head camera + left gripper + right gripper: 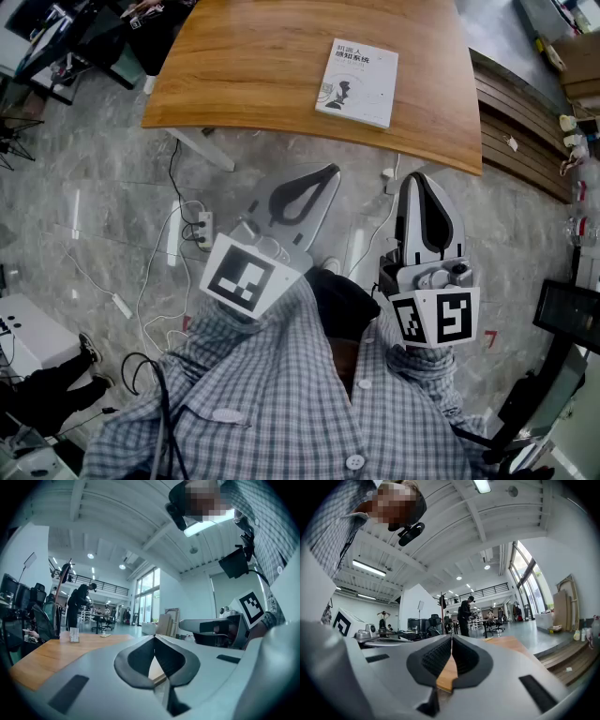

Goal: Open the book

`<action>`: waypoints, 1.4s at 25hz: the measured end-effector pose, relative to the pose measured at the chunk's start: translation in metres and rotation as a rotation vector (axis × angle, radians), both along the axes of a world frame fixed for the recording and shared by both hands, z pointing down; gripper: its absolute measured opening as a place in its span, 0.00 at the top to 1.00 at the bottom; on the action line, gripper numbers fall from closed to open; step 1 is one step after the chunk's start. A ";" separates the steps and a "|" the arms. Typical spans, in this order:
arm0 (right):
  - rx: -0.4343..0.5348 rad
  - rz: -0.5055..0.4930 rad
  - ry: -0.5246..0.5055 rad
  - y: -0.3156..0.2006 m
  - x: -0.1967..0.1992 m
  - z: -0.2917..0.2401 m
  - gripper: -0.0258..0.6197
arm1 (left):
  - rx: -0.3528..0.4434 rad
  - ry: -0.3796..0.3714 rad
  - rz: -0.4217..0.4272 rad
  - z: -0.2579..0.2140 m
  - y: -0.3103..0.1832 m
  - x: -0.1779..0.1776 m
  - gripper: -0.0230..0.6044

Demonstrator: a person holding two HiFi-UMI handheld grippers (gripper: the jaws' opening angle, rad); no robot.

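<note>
My left gripper [330, 172] is pressed together with nothing between its pads. It hangs level over the floor [84, 187], just short of the table's [262, 66] near edge. My right gripper [419, 178] is closed the same way, empty, beside the left one and also short of that edge.

The book [357, 82] lies shut and flat on the table, cover up, toward the right part and near the curved near edge. It is well apart from both tools, and that edge lies between my jaws and the book.

Under the table's left side a white leg [202, 148] slants to the floor. Near it lie a power strip [203, 230] and loose cables [150, 281]. Stacked wooden boards [520, 141] run along the table's right side. In the left gripper view a small white item [74, 634] stands on the tabletop, and a person [77, 604] in dark clothes stands beyond the table.
</note>
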State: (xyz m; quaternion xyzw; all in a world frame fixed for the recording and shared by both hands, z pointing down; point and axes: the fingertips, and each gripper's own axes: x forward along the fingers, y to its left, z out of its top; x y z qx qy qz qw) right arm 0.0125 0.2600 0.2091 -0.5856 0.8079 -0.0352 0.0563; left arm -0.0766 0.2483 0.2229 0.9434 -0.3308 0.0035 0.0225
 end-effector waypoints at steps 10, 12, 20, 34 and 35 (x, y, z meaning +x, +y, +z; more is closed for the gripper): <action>-0.015 -0.013 -0.006 0.004 0.003 0.004 0.92 | -0.005 -0.006 -0.015 0.002 0.003 0.000 0.96; -0.018 -0.015 -0.013 0.004 0.005 0.005 0.92 | -0.008 -0.009 -0.020 0.003 0.004 0.001 0.96; -0.012 -0.046 0.008 0.007 0.013 0.003 0.92 | -0.008 -0.012 -0.045 0.001 0.003 0.009 0.96; 0.009 -0.027 0.016 0.024 0.057 0.002 0.92 | 0.002 -0.036 -0.080 -0.001 0.023 0.035 0.96; 0.010 -0.028 0.017 0.026 0.058 0.002 0.92 | 0.003 -0.037 -0.080 -0.002 0.025 0.036 0.96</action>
